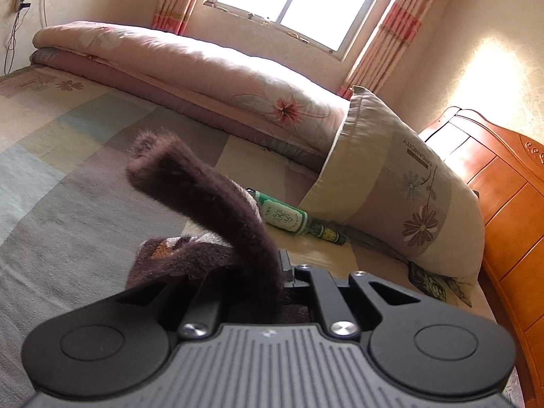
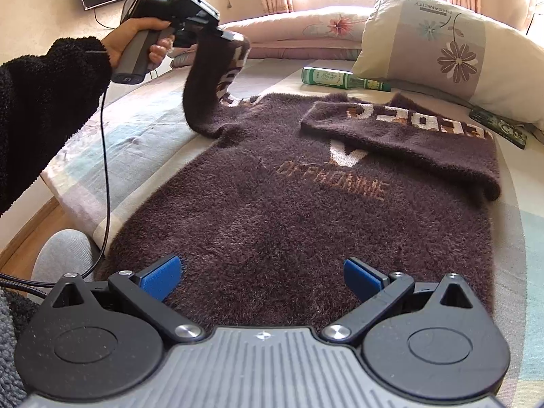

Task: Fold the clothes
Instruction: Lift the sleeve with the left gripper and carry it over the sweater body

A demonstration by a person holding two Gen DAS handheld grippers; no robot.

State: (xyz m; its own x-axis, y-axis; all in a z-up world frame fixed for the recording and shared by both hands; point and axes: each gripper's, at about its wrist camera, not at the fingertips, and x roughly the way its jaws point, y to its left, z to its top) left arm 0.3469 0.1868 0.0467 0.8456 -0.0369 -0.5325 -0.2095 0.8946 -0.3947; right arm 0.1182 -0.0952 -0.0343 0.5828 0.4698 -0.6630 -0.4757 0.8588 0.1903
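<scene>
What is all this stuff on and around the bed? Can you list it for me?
sweater: one, dark brown and fuzzy, spread flat on the bed, one sleeve folded across it, the other sleeve lifted
bottle: one, green, lying on the bed beyond the sweater
pillow: one, beige with flowers, by the wooden headboard
quilt: one, pink, folded along the far side under the window
curtains: pink striped, both sides of the window
bed: one, pastel checked cover
left gripper: shut on the lifted sleeve, held by a hand in a black fleecy sleeve
right gripper: open, above the sweater's near edge
</scene>
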